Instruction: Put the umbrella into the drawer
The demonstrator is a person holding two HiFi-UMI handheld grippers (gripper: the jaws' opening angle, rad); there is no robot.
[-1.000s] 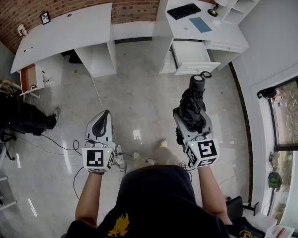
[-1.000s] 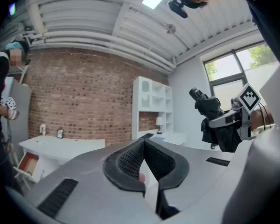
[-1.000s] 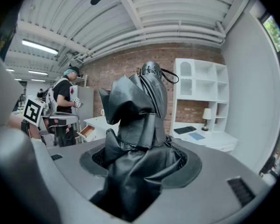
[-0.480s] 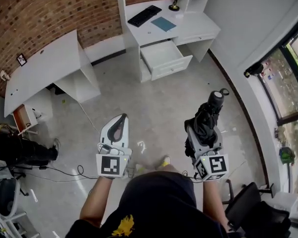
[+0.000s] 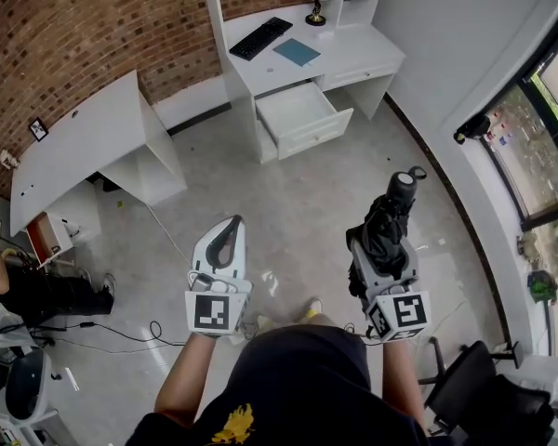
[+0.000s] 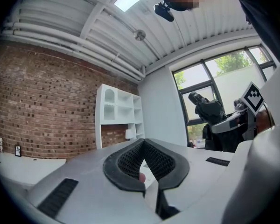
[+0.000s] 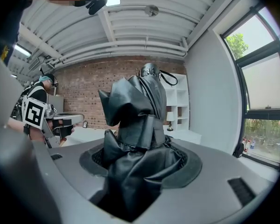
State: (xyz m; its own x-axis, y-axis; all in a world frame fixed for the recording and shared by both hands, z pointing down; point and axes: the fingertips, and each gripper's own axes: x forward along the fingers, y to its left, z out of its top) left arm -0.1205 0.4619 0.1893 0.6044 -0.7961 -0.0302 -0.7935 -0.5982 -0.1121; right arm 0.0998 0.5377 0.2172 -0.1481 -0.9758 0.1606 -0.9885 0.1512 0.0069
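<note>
Both forearms reach forward, well short of the drawer (image 5: 302, 114). The left gripper (image 5: 231, 229) looks closed and empty, jaw tips touching; the right gripper (image 5: 379, 244) clamps the umbrella (image 5: 392, 210).

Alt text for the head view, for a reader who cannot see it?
The right gripper holds a folded black umbrella over a grey floor; the left gripper, jaws together, holds nothing. Ahead, the drawer of a white desk stands open.
</note>
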